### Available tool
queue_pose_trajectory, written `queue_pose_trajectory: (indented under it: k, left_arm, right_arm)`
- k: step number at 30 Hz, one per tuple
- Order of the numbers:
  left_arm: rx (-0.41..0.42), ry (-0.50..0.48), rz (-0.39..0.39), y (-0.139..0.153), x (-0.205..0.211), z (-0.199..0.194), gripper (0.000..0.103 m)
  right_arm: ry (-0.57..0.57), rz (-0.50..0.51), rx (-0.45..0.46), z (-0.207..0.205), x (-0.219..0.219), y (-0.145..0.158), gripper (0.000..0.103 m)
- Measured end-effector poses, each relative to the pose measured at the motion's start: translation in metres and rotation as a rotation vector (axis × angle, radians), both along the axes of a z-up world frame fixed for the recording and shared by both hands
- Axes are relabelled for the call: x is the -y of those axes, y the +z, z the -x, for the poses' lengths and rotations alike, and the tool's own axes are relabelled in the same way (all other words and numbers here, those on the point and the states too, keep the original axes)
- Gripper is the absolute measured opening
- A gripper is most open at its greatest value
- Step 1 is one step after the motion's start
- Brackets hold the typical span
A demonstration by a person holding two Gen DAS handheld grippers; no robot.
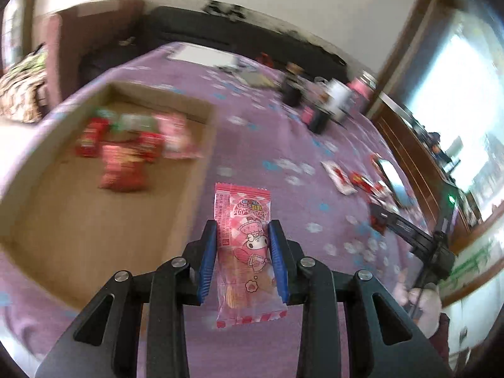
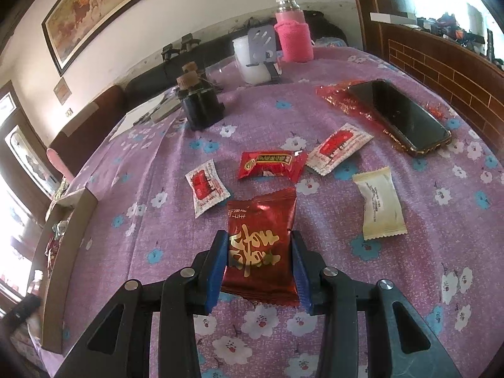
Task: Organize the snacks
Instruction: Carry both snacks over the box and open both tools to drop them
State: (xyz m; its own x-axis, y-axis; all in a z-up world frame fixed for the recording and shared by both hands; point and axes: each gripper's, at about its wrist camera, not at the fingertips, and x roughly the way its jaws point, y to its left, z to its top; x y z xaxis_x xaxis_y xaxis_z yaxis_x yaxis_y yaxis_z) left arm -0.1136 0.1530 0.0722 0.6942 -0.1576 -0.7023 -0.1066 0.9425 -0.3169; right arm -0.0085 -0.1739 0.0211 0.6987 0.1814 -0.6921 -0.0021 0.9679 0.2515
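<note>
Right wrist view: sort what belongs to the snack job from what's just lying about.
Job: dark red packet in right gripper; red candy; two white-red sachets; cream packet; cardboard box.

Lying about: phone; pink-sleeved bottle; white cup; corked bottles.

**What the two views leave unclear**

In the left wrist view the cardboard box (image 1: pixel 104 170) at ten o'clock is smeared by motion — the red and pink packets (image 1: pixel 132 148) inside cannot be counted or read. The bottles and cups (image 1: pixel 318 100) at one o'clock are blurred too. The right gripper (image 1: pixel 409 233) at three o'clock shows only as a dark streak; its fingers cannot be made out.

In the right wrist view the box (image 2: pixel 67 267) sits at nine o'clock, seen edge-on, its contents mostly hidden behind the near wall. The phone (image 2: pixel 400 115) covers part of a red wrapper (image 2: pixel 343 100) at two o'clock.
</note>
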Motion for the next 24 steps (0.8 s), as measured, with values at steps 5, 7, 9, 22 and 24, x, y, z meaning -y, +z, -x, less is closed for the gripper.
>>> queue_pose_trajectory:
  k: [5,7,9,22,24]
  left_arm:
    - [-0.014,0.161,0.0,-0.002,-0.074,0.022,0.03]
    - [-0.029,0.2,0.025,-0.008,-0.096,0.027,0.03]
    - [-0.047,0.23,0.052,-0.014,-0.114,0.028,0.03]
    - [-0.137,0.211,-0.038,-0.021,-0.156,-0.029,0.03]
    - [-0.155,0.207,-0.042,-0.025,-0.159,-0.04,0.03]
  right_arm:
    - [0.081,-0.028,0.024,0.013,-0.026,0.02,0.04]
    - [0.148,-0.03,0.029,0.018,-0.052,0.031,0.04]
    - [0.218,-0.016,0.039,0.021,-0.081,0.041,0.04]
    - [0.674,0.023,-0.044,0.036,-0.286,0.042,0.039]
    - [0.715,0.034,-0.074,0.037,-0.31,0.033,0.039]
